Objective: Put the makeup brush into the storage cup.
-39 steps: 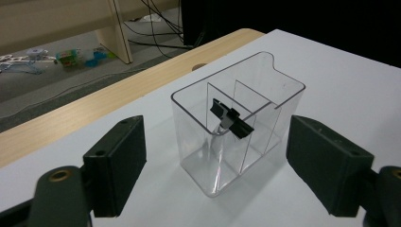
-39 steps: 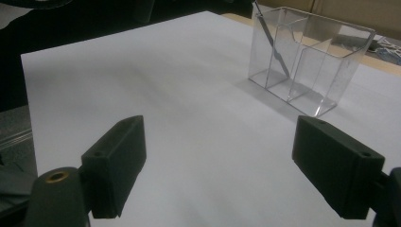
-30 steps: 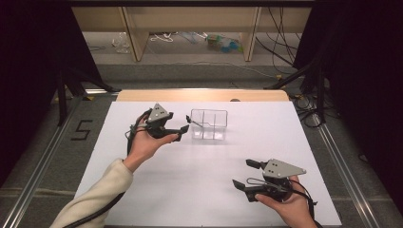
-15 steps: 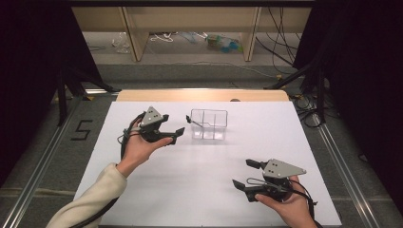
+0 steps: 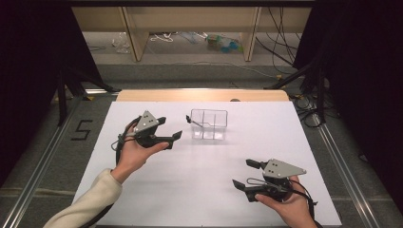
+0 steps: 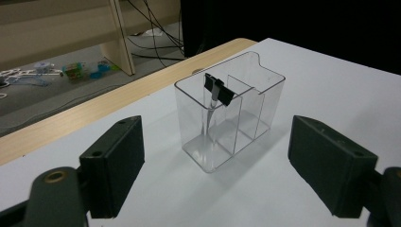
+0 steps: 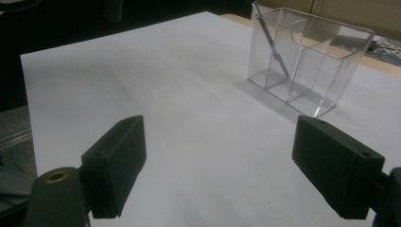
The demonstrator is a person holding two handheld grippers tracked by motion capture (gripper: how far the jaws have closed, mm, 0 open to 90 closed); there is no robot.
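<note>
The left gripper [image 5: 164, 130], fingers spread and empty, is being drawn back from the clear box [image 5: 209, 124]; the clip [image 6: 218, 90] is apparently left inside.

the right gripper [image 7: 217, 175] has its two black jaws rising from the bottom edge, spread wide apart with nothing between them but the white table surface [image 7: 142, 94]. at far right stands a clear plastic box [image 7: 307, 61], split by clear walls into compartments. a thin stick [image 7: 273, 42] leans inside its left compartment, top end past the rim. beyond the table's left edge everything is dark.
</note>
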